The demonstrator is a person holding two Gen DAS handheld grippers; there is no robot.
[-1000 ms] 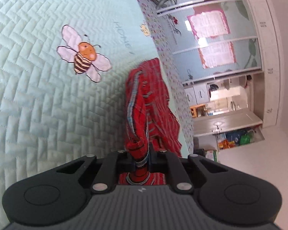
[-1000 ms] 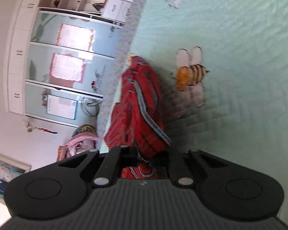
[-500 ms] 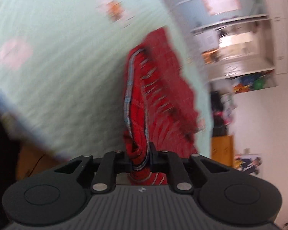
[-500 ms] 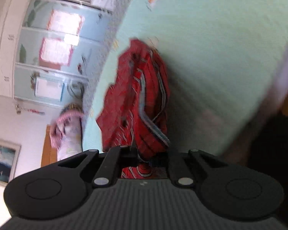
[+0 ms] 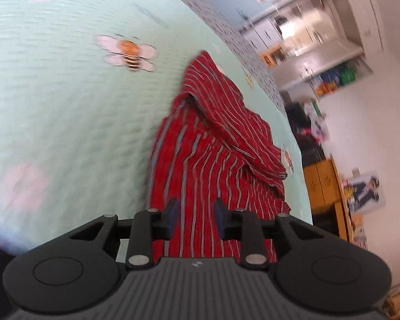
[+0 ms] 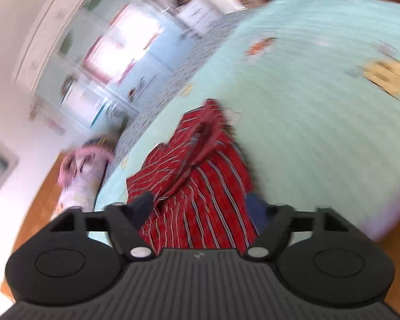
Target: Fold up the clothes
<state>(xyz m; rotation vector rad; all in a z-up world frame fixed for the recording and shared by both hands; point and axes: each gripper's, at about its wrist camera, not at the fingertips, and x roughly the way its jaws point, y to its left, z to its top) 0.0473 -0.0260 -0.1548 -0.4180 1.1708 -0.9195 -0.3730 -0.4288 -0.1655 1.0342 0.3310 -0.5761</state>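
Left wrist view: left gripper (image 5: 194, 217) has its jaws apart by a moderate gap, red striped garment (image 5: 213, 144) running between them but not pinched as far as shows. Garment lies rumpled on the mint quilted bed (image 5: 66, 106), near the bed's right edge, long axis running straight away from the gripper toward the far edge. Upper layer is flopped over and bunched at the far end. Bee print (image 5: 129, 52) sits left of the cloth.

Right wrist view, blurred: right gripper (image 6: 200, 208) spread wide, nothing clamped; the garment passes between its fingers and extends forward along the bed's left edge. Pink bundle (image 6: 80, 176) beyond that edge on the floor.

Judgement: both grippers sit at the garment's near end, about equally close; cloth is loose, not yet a neat fold.
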